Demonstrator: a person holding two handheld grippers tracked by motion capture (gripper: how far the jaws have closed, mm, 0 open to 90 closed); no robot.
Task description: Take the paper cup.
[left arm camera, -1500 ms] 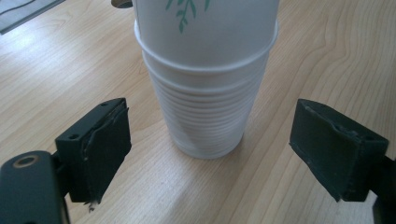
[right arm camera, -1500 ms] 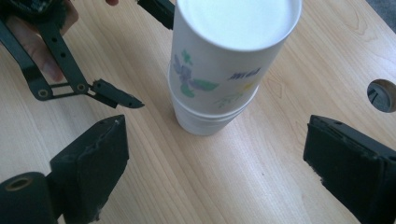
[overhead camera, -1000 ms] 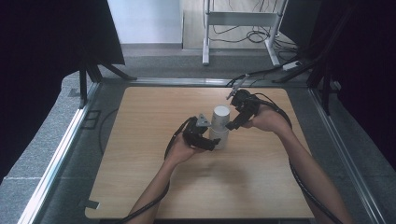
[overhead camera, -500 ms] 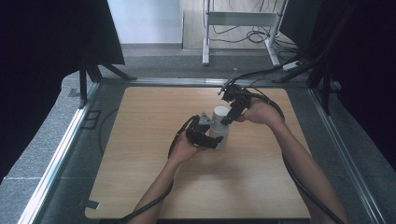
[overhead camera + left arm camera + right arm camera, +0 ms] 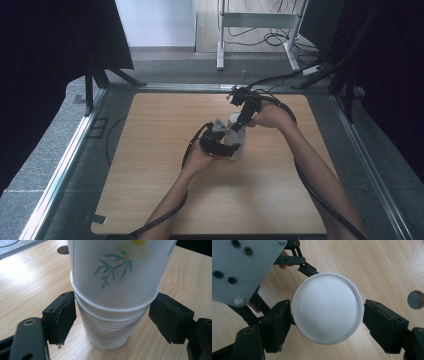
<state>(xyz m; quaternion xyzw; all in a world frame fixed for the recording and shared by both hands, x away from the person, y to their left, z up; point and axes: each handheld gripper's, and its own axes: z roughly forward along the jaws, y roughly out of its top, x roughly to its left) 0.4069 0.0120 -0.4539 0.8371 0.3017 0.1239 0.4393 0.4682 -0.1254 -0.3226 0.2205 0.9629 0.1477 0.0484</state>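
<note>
High view: stack of paper cups [image 5: 236, 136] upright near the middle of the wooden table [image 5: 150, 190], slightly toward the far right.
Left gripper view: stack of nested white cups standing on the wood; top cup [image 5: 117, 270] printed with a green sprig and a pale flower, sitting partly raised out of the lower cups [image 5: 110, 330].
Left gripper [image 5: 220, 145]: low at the stack's base, jaws apart, one on each side of the lower cups, left pad at the rim, right pad just clear.
Right gripper view: round white cup top between the two jaws, seen from above.
Right gripper [image 5: 239, 124]: above the stack, pointing down, jaws spread around the top cup, small gap on the right side.
Table hole [image 5: 415, 299]: round, off to the right of the cup.
</note>
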